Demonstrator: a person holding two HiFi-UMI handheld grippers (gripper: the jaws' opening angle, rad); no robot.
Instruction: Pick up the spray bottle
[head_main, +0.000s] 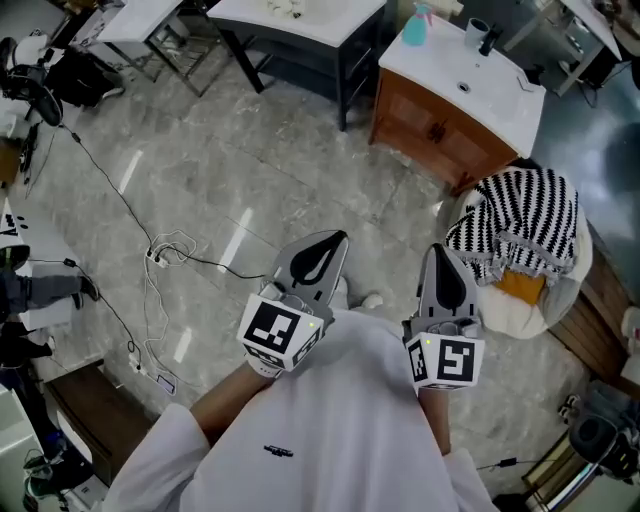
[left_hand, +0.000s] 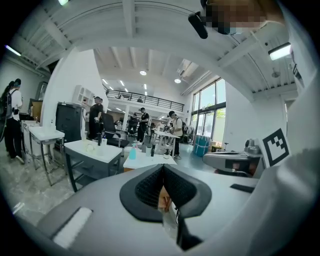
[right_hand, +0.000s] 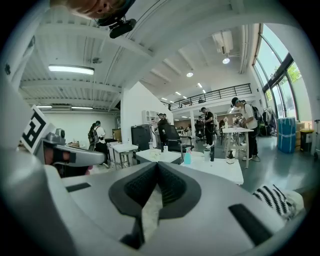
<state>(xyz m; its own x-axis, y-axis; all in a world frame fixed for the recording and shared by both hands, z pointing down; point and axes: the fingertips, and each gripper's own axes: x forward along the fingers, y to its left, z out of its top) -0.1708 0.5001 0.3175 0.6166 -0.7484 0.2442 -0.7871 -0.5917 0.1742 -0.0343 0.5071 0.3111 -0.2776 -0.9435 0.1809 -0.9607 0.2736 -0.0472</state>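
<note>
The spray bottle (head_main: 415, 25) is small and teal and stands on the white top of a wooden cabinet (head_main: 440, 125) far ahead across the floor. It shows tiny in the left gripper view (left_hand: 132, 152) and the right gripper view (right_hand: 187, 157). My left gripper (head_main: 335, 240) and right gripper (head_main: 440, 250) are held close to my body, side by side, both pointing toward the cabinet and well short of it. Each pair of jaws meets at the tips, left (left_hand: 162, 167) and right (right_hand: 157, 165), with nothing held.
A cup and a dark bottle (head_main: 482, 35) share the cabinet top. A seat draped in black-and-white striped cloth (head_main: 520, 225) stands right of the right gripper. Cables (head_main: 165, 250) trail over the grey floor at left. A grey table (head_main: 300, 25) stands left of the cabinet. Several people stand in the distance.
</note>
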